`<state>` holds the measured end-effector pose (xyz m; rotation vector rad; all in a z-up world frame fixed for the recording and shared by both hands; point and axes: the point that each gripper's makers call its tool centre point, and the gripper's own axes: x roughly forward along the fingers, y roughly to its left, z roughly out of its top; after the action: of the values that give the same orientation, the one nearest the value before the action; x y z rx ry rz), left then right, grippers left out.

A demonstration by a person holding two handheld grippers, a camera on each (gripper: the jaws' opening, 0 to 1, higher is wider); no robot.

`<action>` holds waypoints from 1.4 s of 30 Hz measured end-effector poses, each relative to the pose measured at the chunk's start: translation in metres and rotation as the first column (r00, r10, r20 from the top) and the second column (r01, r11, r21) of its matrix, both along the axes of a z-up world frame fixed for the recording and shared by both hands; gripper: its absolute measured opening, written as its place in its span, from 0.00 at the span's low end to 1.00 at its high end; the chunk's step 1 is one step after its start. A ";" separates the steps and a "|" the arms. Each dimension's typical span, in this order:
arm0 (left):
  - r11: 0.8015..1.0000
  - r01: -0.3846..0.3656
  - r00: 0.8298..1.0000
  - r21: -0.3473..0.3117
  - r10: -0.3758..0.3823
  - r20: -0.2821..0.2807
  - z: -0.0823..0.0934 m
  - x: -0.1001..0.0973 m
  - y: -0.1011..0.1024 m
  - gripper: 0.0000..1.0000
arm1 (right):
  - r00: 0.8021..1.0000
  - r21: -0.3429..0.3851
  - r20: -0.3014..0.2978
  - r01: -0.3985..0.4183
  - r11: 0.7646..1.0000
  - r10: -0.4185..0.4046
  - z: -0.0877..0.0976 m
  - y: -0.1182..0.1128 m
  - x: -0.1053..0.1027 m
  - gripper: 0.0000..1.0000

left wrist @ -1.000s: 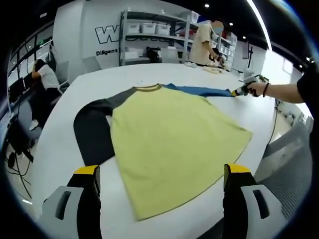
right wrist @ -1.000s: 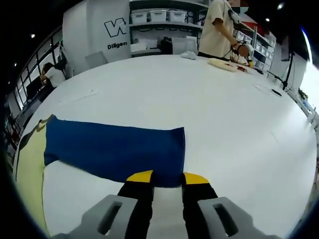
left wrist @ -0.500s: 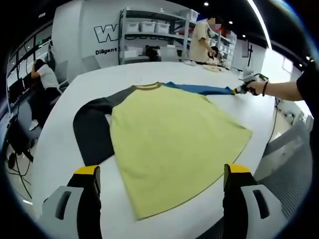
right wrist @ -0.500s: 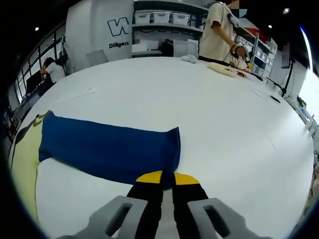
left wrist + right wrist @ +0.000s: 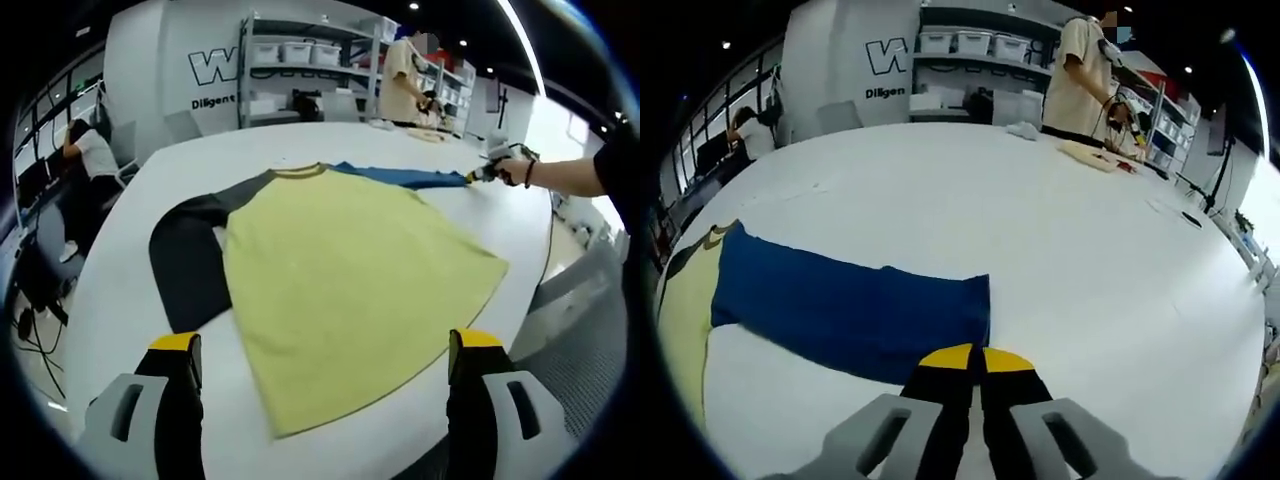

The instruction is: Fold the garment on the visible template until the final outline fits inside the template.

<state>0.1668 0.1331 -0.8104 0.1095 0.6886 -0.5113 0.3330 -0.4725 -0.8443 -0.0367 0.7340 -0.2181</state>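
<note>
Up close, right hand-held gripper on blue sleeve.

Lighting: bright, even, cast from above by recessed ceiling spotlights and a long white ceiling light strip. Glare: strong overexposure is noted at the right edge of both views, where detail is washed out. Shadows: soft and faint on the wide white matte table. Distortion: heavy fisheye curvature is seen toward the edges. Focus: centres are rendered sharp; distant white storage shelving is slightly soft.
</note>
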 end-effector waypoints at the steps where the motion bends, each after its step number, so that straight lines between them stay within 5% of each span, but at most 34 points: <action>1: 1.000 0.001 1.000 0.002 -0.001 -0.001 0.000 0.000 0.000 0.99 | 1.000 0.002 0.004 -0.004 1.000 0.004 0.001 0.000 0.001 0.00; 8: 1.000 0.000 1.000 0.003 0.000 -0.002 0.000 0.000 0.000 0.99 | 0.997 0.039 -0.068 0.046 0.998 -0.043 -0.010 0.004 -0.011 0.00; 19: 1.000 -0.006 1.000 0.004 0.006 0.003 0.000 0.001 0.003 0.99 | 0.996 0.072 -0.052 0.080 0.994 -0.077 -0.006 0.003 -0.017 0.00; 28: 1.000 0.000 1.000 0.001 0.000 0.002 0.001 0.001 0.001 0.99 | 0.995 0.119 -0.054 0.090 0.989 -0.084 -0.018 -0.015 -0.001 0.23; 36: 1.000 0.004 1.000 0.003 -0.004 -0.001 0.000 0.000 0.000 0.99 | 0.997 0.109 -0.051 0.058 0.992 -0.053 -0.019 -0.012 0.005 0.04; 42: 1.000 0.000 1.000 -0.003 0.000 0.004 0.002 0.000 0.000 0.99 | 0.997 0.112 -0.055 0.064 0.992 -0.059 -0.023 -0.017 0.013 0.00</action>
<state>0.1672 0.1332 -0.8089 0.1078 0.6837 -0.5117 0.3459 -0.4892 -0.8675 0.0894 0.7982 -0.2343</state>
